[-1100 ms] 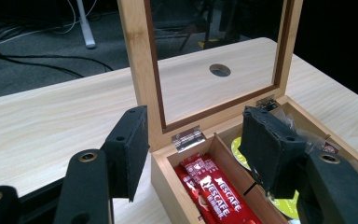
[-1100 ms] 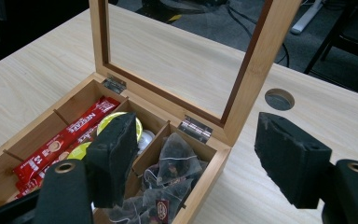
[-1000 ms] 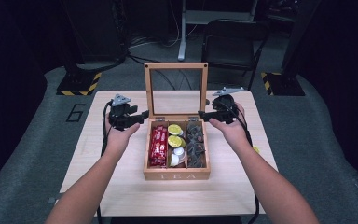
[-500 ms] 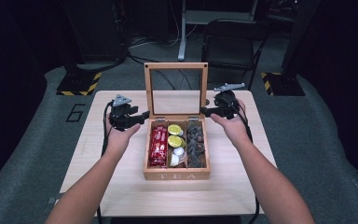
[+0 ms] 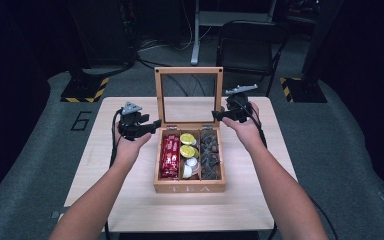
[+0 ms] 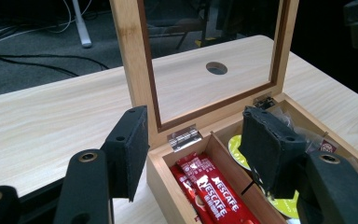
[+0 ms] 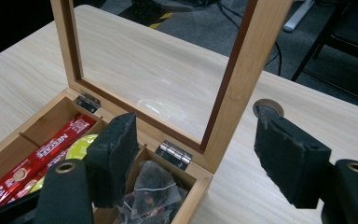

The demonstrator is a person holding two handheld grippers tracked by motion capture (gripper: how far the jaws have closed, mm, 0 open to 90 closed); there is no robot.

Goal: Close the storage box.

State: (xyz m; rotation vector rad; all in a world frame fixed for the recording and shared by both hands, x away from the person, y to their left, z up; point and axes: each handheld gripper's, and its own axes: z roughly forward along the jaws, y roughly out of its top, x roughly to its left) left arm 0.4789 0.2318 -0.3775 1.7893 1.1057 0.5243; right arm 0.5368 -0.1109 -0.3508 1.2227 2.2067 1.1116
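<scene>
A wooden tea box [image 5: 190, 188] stands mid-table with its glass-paned lid [image 5: 188, 72] upright. Inside lie red coffee sachets [image 5: 170, 157], yellow-green pods [image 5: 187, 145] and dark wrapped tea bags [image 5: 210, 155]. My left gripper [image 5: 152, 124] is at the box's back left corner. Its jaws are open on either side of the lid's left post [image 6: 142, 84], above the sachets [image 6: 214, 193]. My right gripper [image 5: 215, 116] is at the back right corner, open, with the lid's right post [image 7: 242, 79] between its jaws and the tea bags [image 7: 151, 191] below.
The box sits on a light wooden table [image 5: 130, 200] with a round cable hole [image 6: 216, 68] behind the lid. A dark chair [image 5: 245, 45], a stand and cables are on the floor beyond the table. Bare tabletop lies to both sides of the box.
My right gripper has shifted a little farther back beside the lid's right post. The left gripper, the box and the lid have stayed where they were.
</scene>
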